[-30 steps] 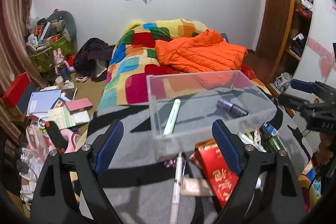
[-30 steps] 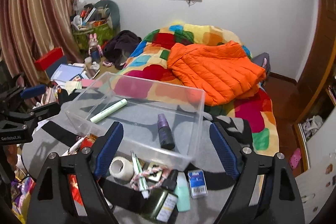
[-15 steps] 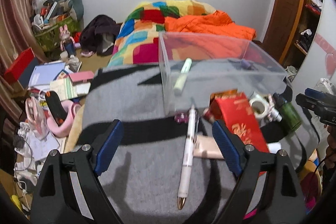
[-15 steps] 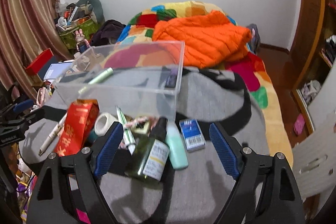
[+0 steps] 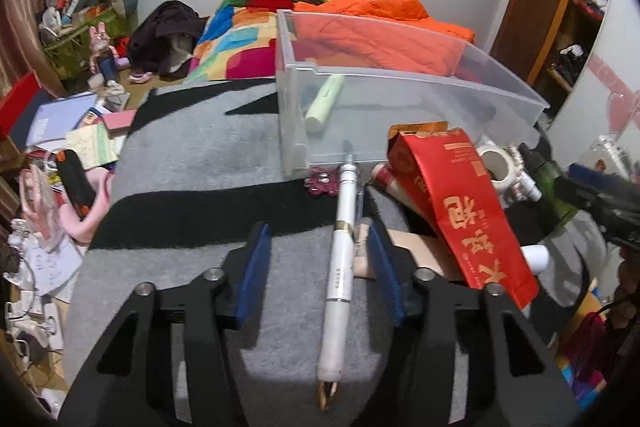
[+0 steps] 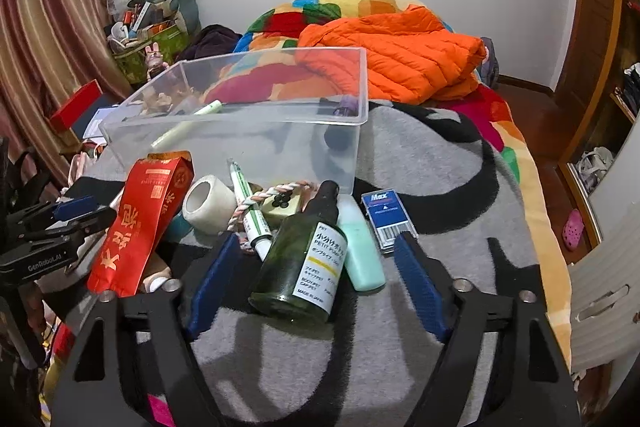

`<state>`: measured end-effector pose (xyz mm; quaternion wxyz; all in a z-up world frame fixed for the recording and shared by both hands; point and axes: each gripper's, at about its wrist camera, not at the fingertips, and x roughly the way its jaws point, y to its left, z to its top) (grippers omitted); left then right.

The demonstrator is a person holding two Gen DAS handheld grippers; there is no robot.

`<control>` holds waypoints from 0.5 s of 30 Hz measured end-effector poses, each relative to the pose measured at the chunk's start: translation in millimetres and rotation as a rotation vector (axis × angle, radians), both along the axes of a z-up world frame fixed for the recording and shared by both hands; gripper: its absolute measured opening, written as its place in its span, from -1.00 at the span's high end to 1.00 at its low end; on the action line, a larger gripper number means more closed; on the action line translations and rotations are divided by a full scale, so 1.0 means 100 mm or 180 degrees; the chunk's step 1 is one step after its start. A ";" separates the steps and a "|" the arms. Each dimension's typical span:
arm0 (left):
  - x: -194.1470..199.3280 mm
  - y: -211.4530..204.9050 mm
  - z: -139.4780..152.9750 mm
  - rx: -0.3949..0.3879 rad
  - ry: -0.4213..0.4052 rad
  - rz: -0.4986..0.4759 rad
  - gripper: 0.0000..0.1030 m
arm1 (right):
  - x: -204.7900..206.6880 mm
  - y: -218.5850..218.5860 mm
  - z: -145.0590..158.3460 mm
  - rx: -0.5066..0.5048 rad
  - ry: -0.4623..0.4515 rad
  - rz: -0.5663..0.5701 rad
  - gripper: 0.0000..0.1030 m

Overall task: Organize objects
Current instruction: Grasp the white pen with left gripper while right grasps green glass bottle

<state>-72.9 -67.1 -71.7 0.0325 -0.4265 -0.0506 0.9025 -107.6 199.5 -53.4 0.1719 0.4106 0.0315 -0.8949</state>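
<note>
Both grippers have dropped low over the grey blanket (image 5: 192,155). The left gripper (image 5: 318,263), jaws narrowed, now straddles the white pen (image 5: 340,267) near the clear bin's (image 5: 400,83) front wall; the right gripper (image 6: 316,267), wide, brackets the green bottle (image 6: 300,267). Pickups look imminent.

**Count of items on the blanket and in the bin**

One clear plastic bin (image 6: 240,131) holds two things: one pale green tube (image 6: 188,127) and one dark purple bottle (image 6: 347,105).

Outside the bin, on the grey blanket:
- one white pen (image 5: 340,267)
- one red paper packet (image 6: 140,223)
- one roll of white tape (image 6: 208,205)
- one green-and-white marker (image 6: 250,207)
- one dark green bottle (image 6: 300,267)
- one mint-green tube (image 6: 360,251)
- one blue staple box (image 6: 386,219)
- one purple hair clip (image 5: 320,183)
</note>
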 end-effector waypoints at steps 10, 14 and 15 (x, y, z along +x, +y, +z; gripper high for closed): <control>0.11 -0.01 0.03 0.0139 -0.0016 -0.0040 0.80 | 0.09 -0.02 -0.08 0.0105 0.0001 0.0034 0.23; 0.24 -0.03 0.07 0.0069 0.0018 0.0040 0.80 | 0.17 0.02 -0.05 0.0115 0.0070 -0.0004 0.24; 0.27 -0.04 0.09 0.0060 0.0035 0.0062 0.80 | 0.19 0.05 -0.03 0.0092 0.0082 -0.0016 0.25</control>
